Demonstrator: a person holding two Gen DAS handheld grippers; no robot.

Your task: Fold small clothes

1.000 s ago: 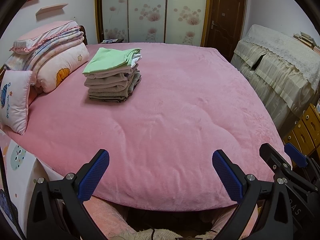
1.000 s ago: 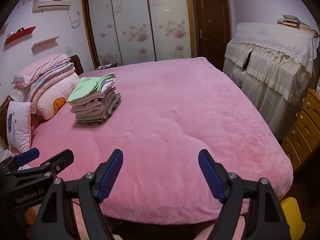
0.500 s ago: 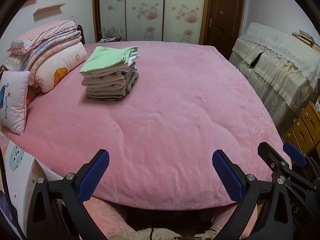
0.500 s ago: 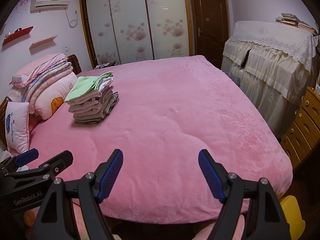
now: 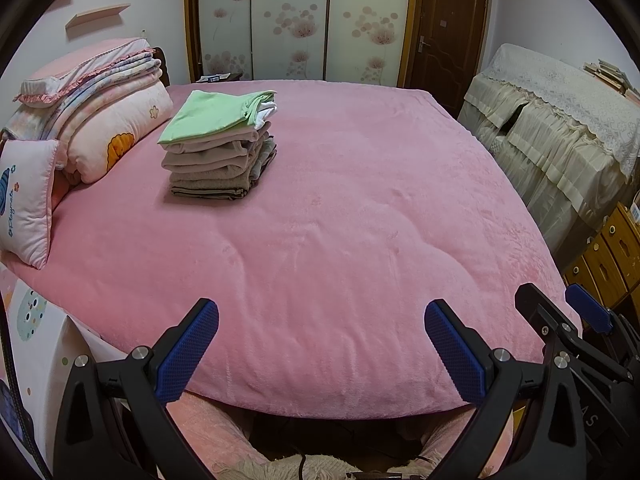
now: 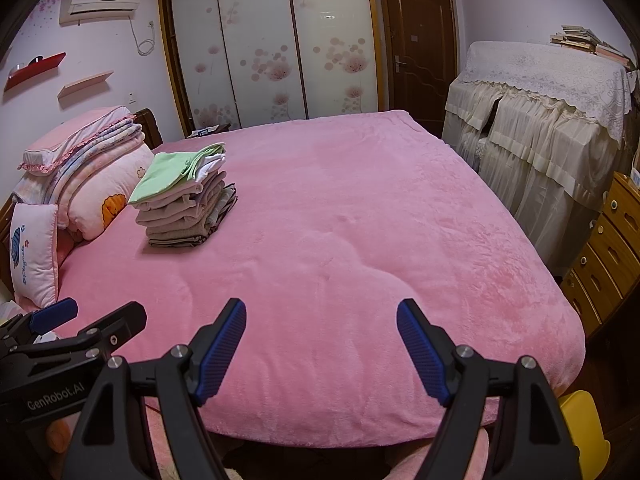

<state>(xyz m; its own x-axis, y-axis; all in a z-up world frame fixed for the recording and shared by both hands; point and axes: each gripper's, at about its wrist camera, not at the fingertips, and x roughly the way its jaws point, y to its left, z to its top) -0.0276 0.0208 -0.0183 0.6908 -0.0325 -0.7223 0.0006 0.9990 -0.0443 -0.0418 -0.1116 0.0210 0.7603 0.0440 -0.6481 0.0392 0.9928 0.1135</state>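
Note:
A stack of folded small clothes, beige and grey with a light green piece on top, sits on the pink bedspread towards the far left. My left gripper hovers over the bed's near edge, jaws wide and empty. My right gripper is also open over the near edge with nothing between its blue pads. Each gripper shows at the side of the other's view: the right gripper low on the right, the left gripper low on the left. Both are far from the stack.
Pillows and folded quilts lie at the bed's left end. A cloth-covered cabinet and wooden drawers stand on the right. A wardrobe and door are behind. A yellow object sits by the near right corner.
The views drift only slightly; both grippers stay open over the near edge and the stack has not moved.

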